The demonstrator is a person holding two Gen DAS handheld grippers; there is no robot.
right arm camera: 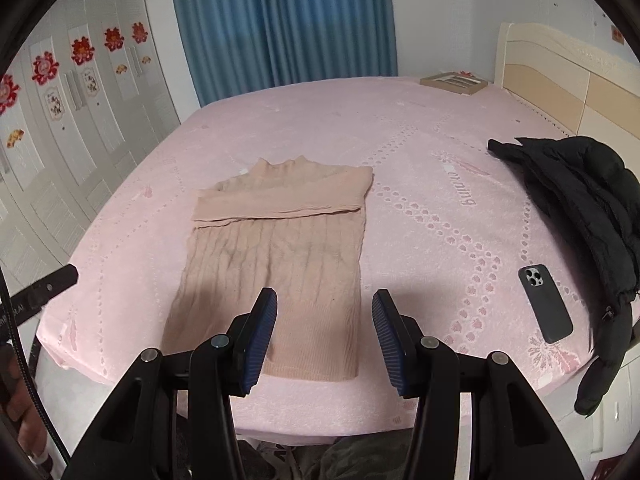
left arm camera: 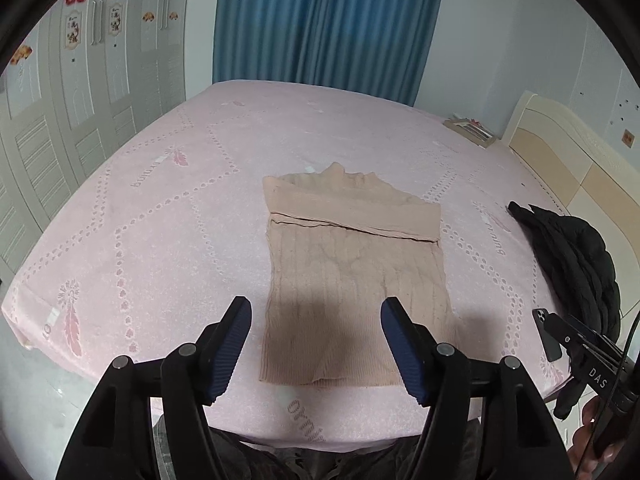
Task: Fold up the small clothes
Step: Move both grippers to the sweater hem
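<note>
A beige cable-knit sweater (left arm camera: 352,276) (right arm camera: 280,264) lies flat on the pink bed (left arm camera: 160,208) (right arm camera: 432,216), its sleeves folded across the chest below the collar, its hem toward me. My left gripper (left arm camera: 316,312) hovers open above the hem, nothing between its blue pads. My right gripper (right arm camera: 325,304) is open too, held over the sweater's lower right corner, empty. Each gripper's body shows at the edge of the other's view.
A black padded jacket (right arm camera: 580,216) (left arm camera: 576,264) lies at the bed's right edge, with a dark phone (right arm camera: 545,303) (left arm camera: 546,334) beside it. A flat box (right arm camera: 454,80) rests near the cream headboard (right arm camera: 568,80). Wardrobe doors stand left, blue curtain behind.
</note>
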